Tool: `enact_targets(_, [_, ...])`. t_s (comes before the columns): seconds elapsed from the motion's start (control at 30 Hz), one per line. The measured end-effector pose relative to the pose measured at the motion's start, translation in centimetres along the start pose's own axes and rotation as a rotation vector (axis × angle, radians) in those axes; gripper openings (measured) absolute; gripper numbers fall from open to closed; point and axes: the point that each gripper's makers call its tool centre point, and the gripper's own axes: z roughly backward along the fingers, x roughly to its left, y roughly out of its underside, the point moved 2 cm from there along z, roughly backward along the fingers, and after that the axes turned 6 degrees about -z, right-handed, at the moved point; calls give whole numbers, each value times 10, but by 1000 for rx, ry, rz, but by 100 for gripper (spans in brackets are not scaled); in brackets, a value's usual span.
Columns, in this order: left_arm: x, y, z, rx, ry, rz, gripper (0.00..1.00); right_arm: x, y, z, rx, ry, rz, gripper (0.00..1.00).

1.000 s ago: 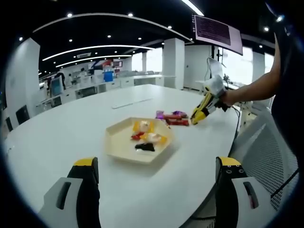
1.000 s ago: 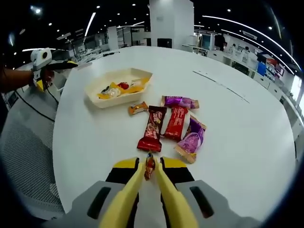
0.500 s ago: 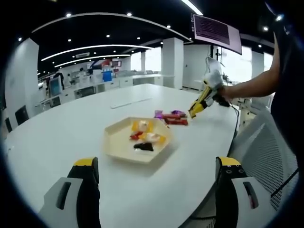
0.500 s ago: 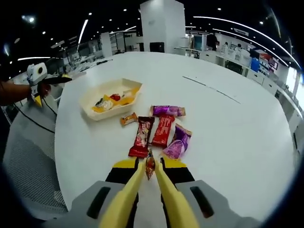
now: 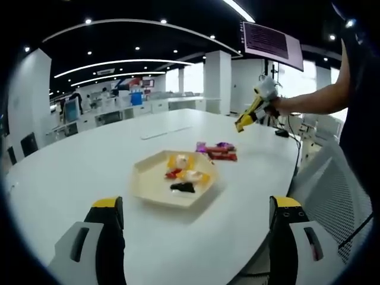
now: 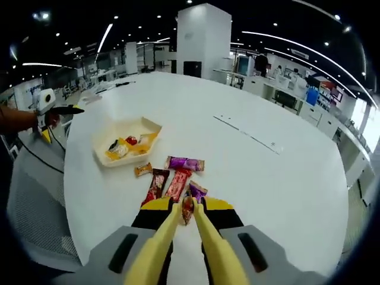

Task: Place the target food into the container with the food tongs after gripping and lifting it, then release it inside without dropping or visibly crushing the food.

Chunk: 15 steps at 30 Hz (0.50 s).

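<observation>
A cream hexagonal tray (image 5: 148, 178) (image 6: 100, 148) lies on the white table and holds several wrapped snacks (image 5: 183, 174). In the right gripper view, my right gripper (image 6: 187, 205) carries yellow tongs, shut on a small red-brown wrapped candy (image 6: 187, 212) high above the table. Below it lies a cluster of red and purple snack bars (image 6: 172, 181) (image 5: 217, 151). In the left gripper view, the right gripper (image 5: 246, 120) hangs in the air beyond the snack bars, held by a person's hand. My left gripper (image 5: 197, 203) stands wide open with nothing in it, near the table edge, short of the tray.
The round white table (image 6: 267, 178) is broad, with a thin flat strip (image 6: 252, 135) lying on its far side. A mesh chair back (image 5: 338, 184) stands at the table's edge. The left gripper (image 6: 50, 110) shows beyond the tray. Desks and pillars fill the office behind.
My right gripper has risen well above the table with the small candy still in the tongs. The left gripper and the tray have stayed put.
</observation>
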Motion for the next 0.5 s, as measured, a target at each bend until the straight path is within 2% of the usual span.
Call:
enact_targets(0.2, [4,-2,2,-13,-17,1,99,-3,-11,2,-7,7,17,17])
enact_targets(0.5, [4,-3,2,-18,-18,-1,99,-7,-11,4,-5,14,9,17])
